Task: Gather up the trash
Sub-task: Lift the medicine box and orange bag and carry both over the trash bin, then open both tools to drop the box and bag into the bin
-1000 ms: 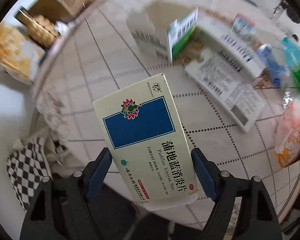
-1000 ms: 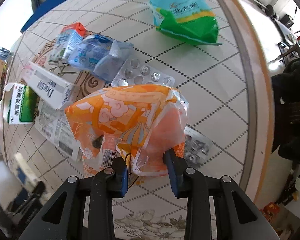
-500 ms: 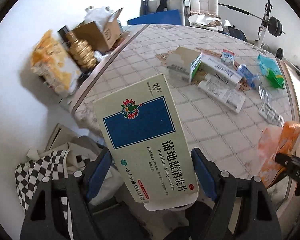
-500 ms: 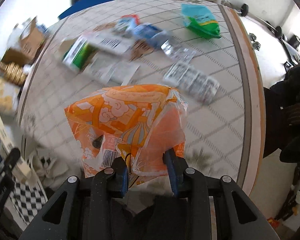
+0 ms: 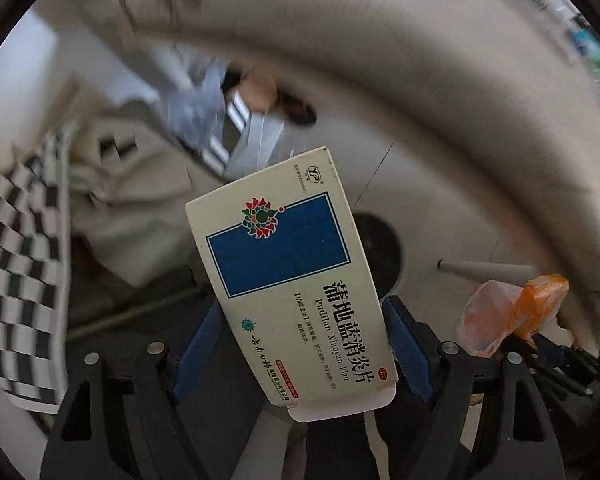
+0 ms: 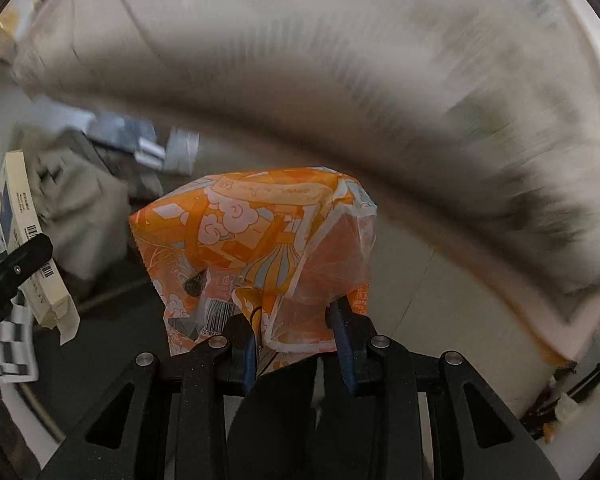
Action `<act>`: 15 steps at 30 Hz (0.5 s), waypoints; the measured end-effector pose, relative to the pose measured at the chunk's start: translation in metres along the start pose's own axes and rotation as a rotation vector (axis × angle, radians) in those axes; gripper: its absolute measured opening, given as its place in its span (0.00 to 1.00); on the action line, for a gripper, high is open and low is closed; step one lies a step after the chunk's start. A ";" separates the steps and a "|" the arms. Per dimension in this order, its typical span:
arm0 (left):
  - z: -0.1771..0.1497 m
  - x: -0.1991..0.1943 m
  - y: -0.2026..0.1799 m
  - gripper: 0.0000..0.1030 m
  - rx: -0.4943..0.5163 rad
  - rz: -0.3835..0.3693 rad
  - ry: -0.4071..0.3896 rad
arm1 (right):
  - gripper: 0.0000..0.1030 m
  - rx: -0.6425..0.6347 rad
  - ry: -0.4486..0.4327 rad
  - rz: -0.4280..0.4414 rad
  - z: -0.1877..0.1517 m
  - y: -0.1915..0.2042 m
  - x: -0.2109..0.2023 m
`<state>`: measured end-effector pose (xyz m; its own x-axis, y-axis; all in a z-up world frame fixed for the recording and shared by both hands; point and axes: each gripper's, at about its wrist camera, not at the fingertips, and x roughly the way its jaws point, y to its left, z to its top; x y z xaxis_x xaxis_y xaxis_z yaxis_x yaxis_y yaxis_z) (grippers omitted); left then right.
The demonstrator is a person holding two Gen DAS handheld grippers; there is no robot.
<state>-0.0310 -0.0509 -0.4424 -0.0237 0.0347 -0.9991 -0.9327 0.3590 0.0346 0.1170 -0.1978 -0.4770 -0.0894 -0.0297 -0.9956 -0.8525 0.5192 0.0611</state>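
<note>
Between blue pads, flat cardboard medicine box (image 5: 296,292); crinkled orange wrapper (image 6: 256,256) pinched.

Our left gripper (image 5: 302,354): black frame arms, silver round screws, blue finger pads (image 5: 406,350).
Our right gripper (image 6: 296,344): matching black linkage, silver screws, dark blue fingers (image 6: 342,340).

The round table's edge (image 5: 440,92) arcs blurred across the top of both views, walling off the space above and ahead. Below it, pale floor (image 5: 440,208) lies open to the right. To the left, crumpled beige material (image 5: 132,208), a black-and-white checkered cloth (image 5: 16,280) and blurred grey and white objects (image 6: 148,140) crowd the floor. A dark round shape (image 5: 380,240) sits just behind the held box (image 5: 292,280).
</note>
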 end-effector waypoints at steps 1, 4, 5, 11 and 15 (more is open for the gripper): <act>0.001 0.018 0.001 0.77 -0.004 -0.002 0.018 | 0.33 -0.006 0.013 -0.004 0.001 0.002 0.021; 0.004 0.080 0.004 0.77 -0.023 -0.021 0.069 | 0.33 -0.008 0.051 -0.011 0.009 0.002 0.092; 0.006 0.104 0.004 0.77 -0.030 -0.040 0.086 | 0.33 -0.007 0.058 -0.013 0.013 0.002 0.115; 0.020 0.206 -0.009 0.77 -0.014 -0.081 0.124 | 0.33 0.041 0.082 0.009 0.036 -0.013 0.221; 0.029 0.254 -0.017 0.77 -0.024 -0.133 0.156 | 0.33 0.078 0.075 0.030 0.047 -0.018 0.268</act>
<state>-0.0107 -0.0214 -0.6956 0.0464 -0.1567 -0.9866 -0.9395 0.3286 -0.0964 0.1324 -0.1753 -0.7484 -0.1552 -0.0753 -0.9850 -0.8065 0.5855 0.0823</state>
